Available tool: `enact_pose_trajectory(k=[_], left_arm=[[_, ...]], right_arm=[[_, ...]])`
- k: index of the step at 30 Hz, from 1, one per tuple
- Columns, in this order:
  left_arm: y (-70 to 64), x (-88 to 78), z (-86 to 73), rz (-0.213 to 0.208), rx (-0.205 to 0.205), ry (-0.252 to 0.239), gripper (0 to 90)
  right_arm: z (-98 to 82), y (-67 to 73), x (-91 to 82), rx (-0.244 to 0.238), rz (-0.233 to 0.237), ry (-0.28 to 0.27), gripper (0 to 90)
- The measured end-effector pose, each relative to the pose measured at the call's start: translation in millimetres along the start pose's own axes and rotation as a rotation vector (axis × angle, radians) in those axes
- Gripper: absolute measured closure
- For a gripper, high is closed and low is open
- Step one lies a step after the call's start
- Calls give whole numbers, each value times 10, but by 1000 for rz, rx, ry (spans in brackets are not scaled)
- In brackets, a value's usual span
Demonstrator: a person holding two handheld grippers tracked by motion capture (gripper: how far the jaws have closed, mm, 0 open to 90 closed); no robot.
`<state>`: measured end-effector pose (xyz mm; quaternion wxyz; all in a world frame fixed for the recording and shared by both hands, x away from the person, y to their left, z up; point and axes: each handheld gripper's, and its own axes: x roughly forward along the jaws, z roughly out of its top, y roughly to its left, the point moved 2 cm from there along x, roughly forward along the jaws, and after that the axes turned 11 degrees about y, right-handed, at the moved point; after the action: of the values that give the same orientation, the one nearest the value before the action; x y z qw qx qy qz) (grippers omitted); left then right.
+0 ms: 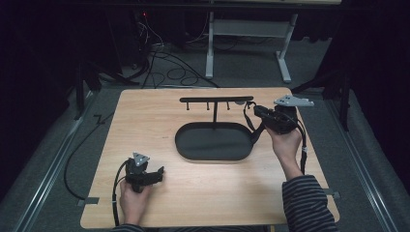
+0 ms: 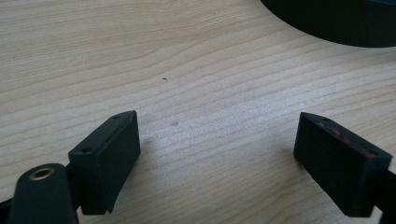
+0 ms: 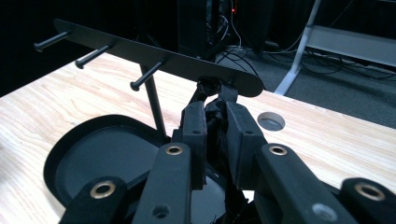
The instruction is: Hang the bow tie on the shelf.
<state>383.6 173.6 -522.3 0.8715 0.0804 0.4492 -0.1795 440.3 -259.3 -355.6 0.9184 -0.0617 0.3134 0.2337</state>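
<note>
1. Two grippers are at work, and we start with the nearer one. The left gripper (image 1: 158, 174) rests low over the table (image 1: 145, 121), on our side of the oval tray (image 1: 193, 145) and off its left end. Its jaws stand wide apart with nothing but bare wood between them. We judge that it is parked there to keep out of the way.
2. Between that gripper and the tray's near rim lies open wood, so it has free room to slide toward the tray if needed.
3. Past the tray's right end, the right gripper (image 3: 215, 126) is clamped tight on a black strap (image 1: 252, 129). The strap's loose loop hangs down just outside the tray's right rim.
4. We judge that this grip is high and pointed inward so the strap can meet the hook bar (image 1: 216, 99), which stands on a thin post above the tray's far side. The strap's top sits right at the bar's rounded right end, though we cannot tell whether it touches.
5. Three pegs (image 3: 147, 77) jut from the bar over the tray, all bare.
6. Beyond the tray, the table's far edge is close, leaving little room behind the bar. A round hole (image 3: 271, 121) sits in the wood there.
</note>
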Motion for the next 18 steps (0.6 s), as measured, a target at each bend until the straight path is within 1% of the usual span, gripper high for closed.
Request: enact_pose_trajectory(k=[8, 11, 15, 18], left_arm=[[0, 1, 1, 1, 0, 0, 149], [0, 1, 1, 1, -1, 0, 149], [-1, 1, 1, 2, -1, 0, 150], [-1, 1, 1, 2, -1, 0, 149]], right_arm=[[4, -31, 87, 9, -9, 3, 807], [6, -54, 148, 9, -19, 4, 806], [0, -84, 206, 29, -7, -2, 803], [-3, -97, 232, 32, -9, 1, 802]])
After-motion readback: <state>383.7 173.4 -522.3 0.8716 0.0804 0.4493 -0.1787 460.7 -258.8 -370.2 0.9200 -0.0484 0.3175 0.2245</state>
